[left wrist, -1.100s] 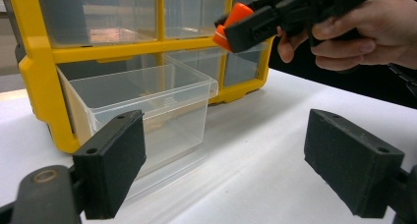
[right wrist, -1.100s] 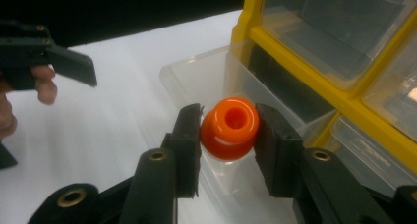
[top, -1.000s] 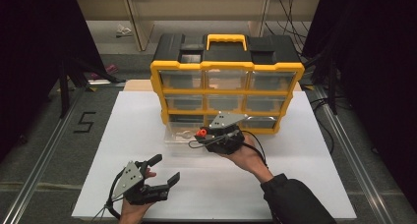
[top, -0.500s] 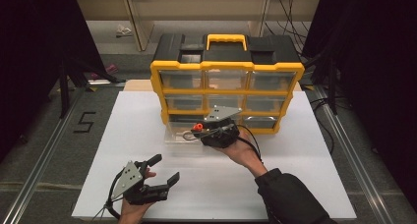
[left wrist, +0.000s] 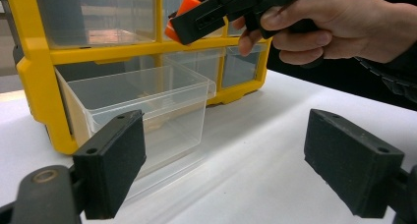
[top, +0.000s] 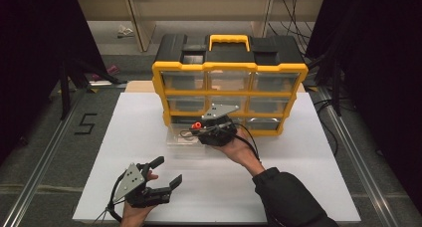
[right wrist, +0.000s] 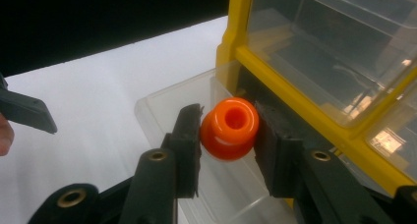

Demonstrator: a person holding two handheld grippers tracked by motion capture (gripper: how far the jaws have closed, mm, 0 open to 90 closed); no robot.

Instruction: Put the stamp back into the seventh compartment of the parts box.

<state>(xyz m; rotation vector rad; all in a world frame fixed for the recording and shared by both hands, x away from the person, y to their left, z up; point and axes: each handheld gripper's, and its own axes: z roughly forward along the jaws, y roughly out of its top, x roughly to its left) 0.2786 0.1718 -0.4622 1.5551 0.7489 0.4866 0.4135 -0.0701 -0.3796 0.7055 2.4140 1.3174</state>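
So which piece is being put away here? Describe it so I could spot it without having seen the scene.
Start at the yellow drawer cabinet on the white table. Its bottom-left clear drawer is pulled out, and above it the right tongs grip a small orange plastic piece. It is round with a hole in its end, and it is the one bright orange thing among clear drawers.

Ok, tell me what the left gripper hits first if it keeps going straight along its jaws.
Probably the pulled-out clear drawer of the yellow organizer, just ahead of the open left gripper; depth is uncertain, and its right side faces bare table.
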